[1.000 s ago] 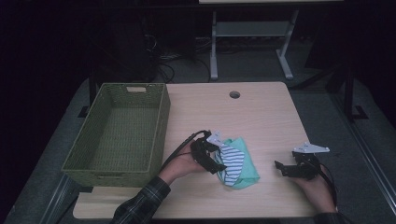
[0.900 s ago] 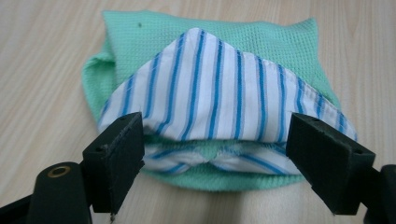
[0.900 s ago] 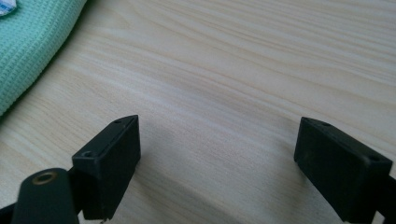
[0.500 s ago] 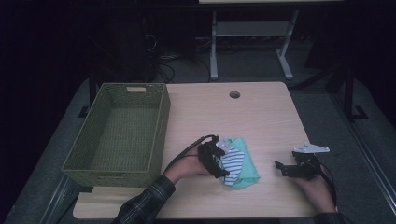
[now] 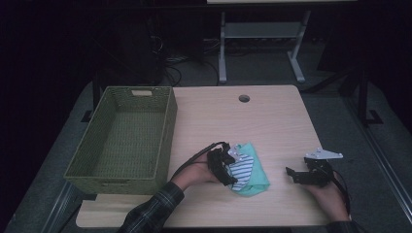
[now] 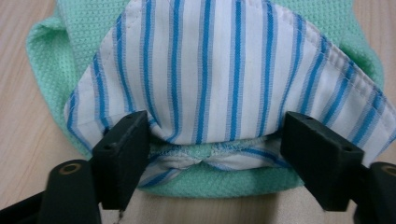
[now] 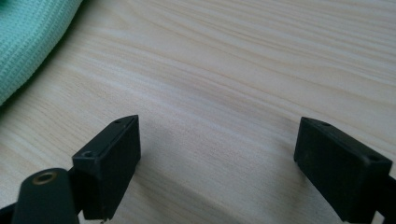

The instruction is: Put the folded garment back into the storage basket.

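Though wide-jawed, left claw [image 6: 212, 140] astride striped cloth [image 6: 224, 70].

high: overhead, facing forward-down, far | tongs views: close, low over table [image 5: 272, 121] | shared: green cloth [image 6: 210, 186]

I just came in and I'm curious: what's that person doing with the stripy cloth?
A person holds tongs in each hand at a wooden table. The left tongs have just been closing around a folded bundle, a blue-striped cloth on a mint green cloth, with the stripy edge between the jaws. The right tongs rest open on bare wood. A green woven basket stands at the left.
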`<state>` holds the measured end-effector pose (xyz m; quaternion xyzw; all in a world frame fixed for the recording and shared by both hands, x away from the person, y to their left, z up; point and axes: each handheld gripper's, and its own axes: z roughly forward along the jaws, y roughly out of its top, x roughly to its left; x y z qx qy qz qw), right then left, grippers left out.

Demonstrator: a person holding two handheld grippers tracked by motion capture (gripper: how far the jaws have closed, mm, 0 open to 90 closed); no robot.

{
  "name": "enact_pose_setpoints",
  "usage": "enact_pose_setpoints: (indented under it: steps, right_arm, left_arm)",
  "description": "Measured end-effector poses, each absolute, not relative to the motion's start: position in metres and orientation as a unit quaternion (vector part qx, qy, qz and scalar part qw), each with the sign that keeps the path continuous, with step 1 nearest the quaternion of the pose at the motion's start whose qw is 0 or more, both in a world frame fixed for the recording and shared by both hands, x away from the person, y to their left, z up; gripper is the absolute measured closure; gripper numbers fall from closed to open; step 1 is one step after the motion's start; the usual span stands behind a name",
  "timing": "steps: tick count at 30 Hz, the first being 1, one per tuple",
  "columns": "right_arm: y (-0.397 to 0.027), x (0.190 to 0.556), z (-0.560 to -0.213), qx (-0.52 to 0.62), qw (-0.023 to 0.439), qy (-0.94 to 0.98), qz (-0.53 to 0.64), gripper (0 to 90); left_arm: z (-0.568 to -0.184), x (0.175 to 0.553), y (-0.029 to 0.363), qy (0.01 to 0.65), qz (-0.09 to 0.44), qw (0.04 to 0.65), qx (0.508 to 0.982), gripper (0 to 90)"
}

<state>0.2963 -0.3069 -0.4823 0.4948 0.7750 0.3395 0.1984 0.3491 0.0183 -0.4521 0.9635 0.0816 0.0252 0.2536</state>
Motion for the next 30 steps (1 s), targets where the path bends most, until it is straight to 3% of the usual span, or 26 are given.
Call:
enact_pose_setpoints:
  steps: [10, 12, 30]
  right_arm:
    - [-0.307, 0.296, -0.482, 0.496, 0.199, 0.774, 0.339, 14.5]
    - [-0.307, 0.296, -0.482, 0.496, 0.199, 0.774, 0.339, 14.4]
    - [-0.307, 0.297, -0.482, 0.499, 0.2, 0.773, 0.338, 14.2]
  left_arm:
    - [-0.447, 0.354, 0.023, 0.091, 0.033, 0.254, 0.962, 66.6]
    - [-0.447, 0.354, 0.024, 0.092, 0.03, 0.254, 0.962, 71.1]
    - [-0.433, 0.355, 0.032, 0.111, 0.011, 0.283, 0.953, 75.2]
